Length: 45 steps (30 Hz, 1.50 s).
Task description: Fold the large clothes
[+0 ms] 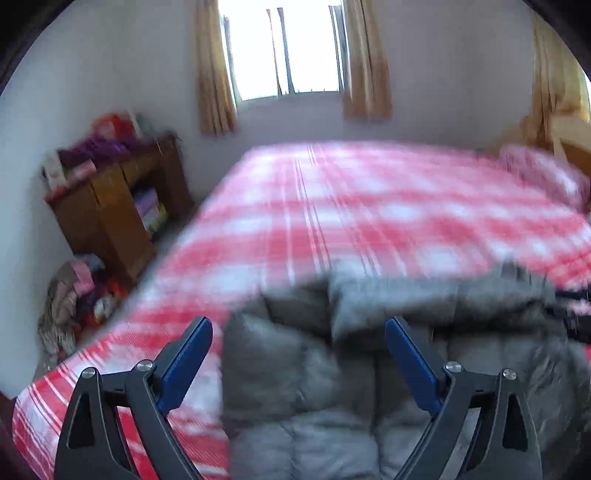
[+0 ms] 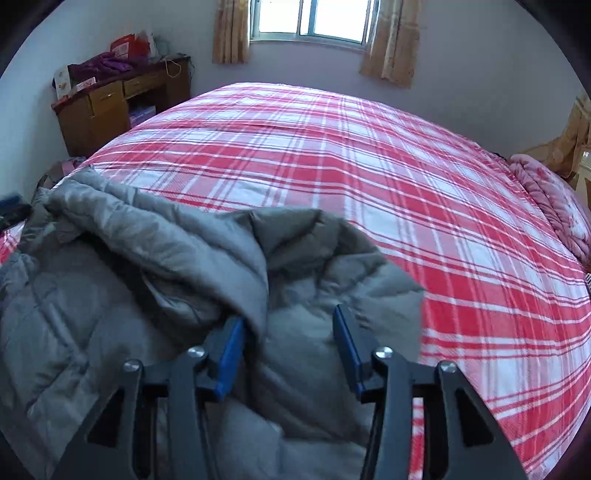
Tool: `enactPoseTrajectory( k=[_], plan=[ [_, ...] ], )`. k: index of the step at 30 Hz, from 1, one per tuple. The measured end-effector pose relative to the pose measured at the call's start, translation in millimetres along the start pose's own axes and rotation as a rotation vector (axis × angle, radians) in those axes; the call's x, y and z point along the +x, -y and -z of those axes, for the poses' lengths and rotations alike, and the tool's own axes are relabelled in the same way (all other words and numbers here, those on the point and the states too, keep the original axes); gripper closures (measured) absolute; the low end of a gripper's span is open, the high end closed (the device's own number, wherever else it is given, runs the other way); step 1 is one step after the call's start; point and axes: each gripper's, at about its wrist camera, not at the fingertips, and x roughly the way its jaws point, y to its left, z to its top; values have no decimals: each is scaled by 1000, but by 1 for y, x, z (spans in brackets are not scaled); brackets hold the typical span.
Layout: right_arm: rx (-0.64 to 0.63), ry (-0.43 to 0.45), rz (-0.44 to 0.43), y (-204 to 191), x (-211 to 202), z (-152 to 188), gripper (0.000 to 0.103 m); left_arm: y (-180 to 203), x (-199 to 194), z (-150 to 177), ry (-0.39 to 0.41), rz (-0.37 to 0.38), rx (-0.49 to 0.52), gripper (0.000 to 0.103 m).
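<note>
A grey quilted puffer jacket (image 1: 332,369) lies bunched on the near edge of a bed with a red and white plaid cover (image 1: 369,206). My left gripper (image 1: 299,325) is open, its blue pads wide apart just above the jacket. The left view is blurred. In the right wrist view the jacket (image 2: 129,277) fills the lower left, partly folded over itself. My right gripper (image 2: 290,314) is open with a puffy fold of the jacket lying between its blue pads, not pinched. The plaid cover (image 2: 406,184) stretches beyond.
A brown wooden cabinet (image 2: 110,107) with purple cloth and boxes on top stands at the far left wall. A pile of clothes (image 1: 74,295) lies on the floor beside it. A pink blanket (image 2: 554,199) lies at the bed's right. A curtained window (image 2: 314,18) is behind.
</note>
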Motion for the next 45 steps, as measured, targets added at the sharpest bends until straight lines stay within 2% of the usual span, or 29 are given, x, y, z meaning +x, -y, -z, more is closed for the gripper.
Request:
enactPoseTrajectory(
  k=[5, 8, 10, 13, 14, 17, 21, 30, 45],
  plan=[
    [69, 63, 45, 11, -31, -14, 54, 21, 14, -32, 27, -94, 10, 8],
    [134, 109, 2, 1, -40, -36, 54, 42, 42, -33, -16, -100, 3, 8],
    [143, 128, -35, -13, -36, -48, 54, 56, 64, -27, -38, -148, 44, 8],
    [158, 136, -68, -33, -15, -62, 54, 61, 98, -9, -131, -178, 64, 8],
    [162, 117, -85, -39, -2, -64, 54, 59, 107, 1, -166, -170, 56, 8],
    [139, 67, -69, -50, 27, -58, 54, 56, 115, 17, -195, -143, 32, 8],
    [118, 19, -62, -51, 54, -32, 54, 67, 127, 29, -231, -118, 48, 8],
    [141, 0, -59, -46, 71, -23, 54, 60, 142, 37, -280, -73, -10, 3],
    [103, -30, 1, -53, 79, -24, 54, 61, 148, 39, -296, -86, -11, 1]
  ],
)
